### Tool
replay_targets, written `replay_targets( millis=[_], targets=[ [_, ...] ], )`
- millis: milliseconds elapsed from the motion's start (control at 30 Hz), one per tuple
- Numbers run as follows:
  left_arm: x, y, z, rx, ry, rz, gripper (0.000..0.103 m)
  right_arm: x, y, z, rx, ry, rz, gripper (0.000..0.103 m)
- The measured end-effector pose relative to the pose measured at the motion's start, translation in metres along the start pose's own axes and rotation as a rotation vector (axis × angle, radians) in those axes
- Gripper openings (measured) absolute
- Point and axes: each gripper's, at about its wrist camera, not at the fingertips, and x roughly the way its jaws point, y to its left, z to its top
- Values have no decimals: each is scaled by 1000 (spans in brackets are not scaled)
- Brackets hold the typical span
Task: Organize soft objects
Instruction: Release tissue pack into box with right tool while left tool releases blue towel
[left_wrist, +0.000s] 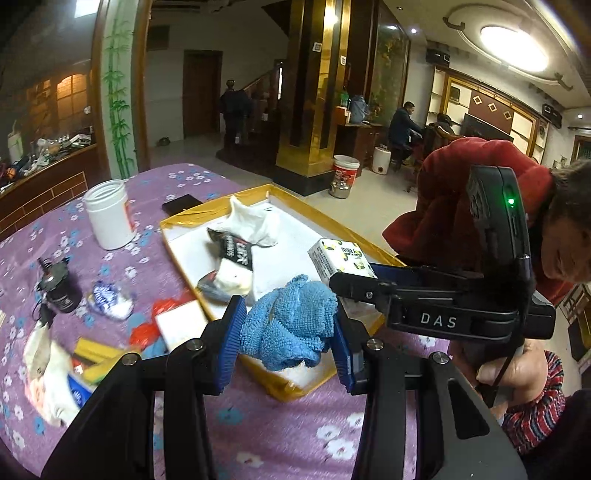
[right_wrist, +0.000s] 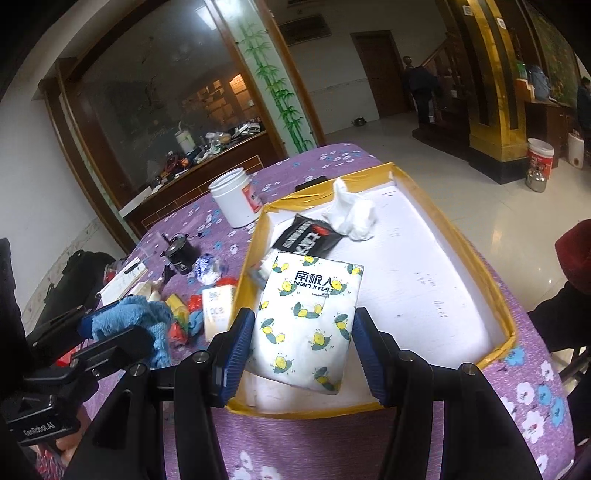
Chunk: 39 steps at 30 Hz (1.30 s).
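Observation:
My left gripper is shut on a crumpled blue cloth and holds it over the near edge of the yellow-rimmed white tray. My right gripper is shut on a white tissue pack with lemon print, held above the tray's near end. In the left wrist view the right gripper reaches in from the right with the pack. In the right wrist view the left gripper and the cloth show at the left. A white cloth and a black packet lie in the tray.
On the purple flowered tablecloth left of the tray stand a white jar, a small black bottle, a blue-white wrapper, and a pile of red, white and yellow packets. A black phone lies behind the tray.

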Motion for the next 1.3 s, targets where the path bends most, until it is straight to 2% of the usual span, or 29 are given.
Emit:
replay_targets(
  millis=[267,667,867,1000,1100,1300],
  targets=[
    [40,-7,15,9,51,1,42,0,-23,12,22,-7,-18,56],
    [97,-12,29,4,141,32,42,28,-50,52,30,18,-61,56],
    [119,-12,40,-3,163,51,42,56,-59,80,68,35,-82,56],
    [136,-6,48,-49,179,48,42,92,-63,108,86,75,-153,56],
    [145,-4,46,-55,192,72,42,118,-68,122,103,101,-189,56],
    [155,-1,41,-91,220,45,42,154,-78,124,111,130,-197,56]
  ],
)
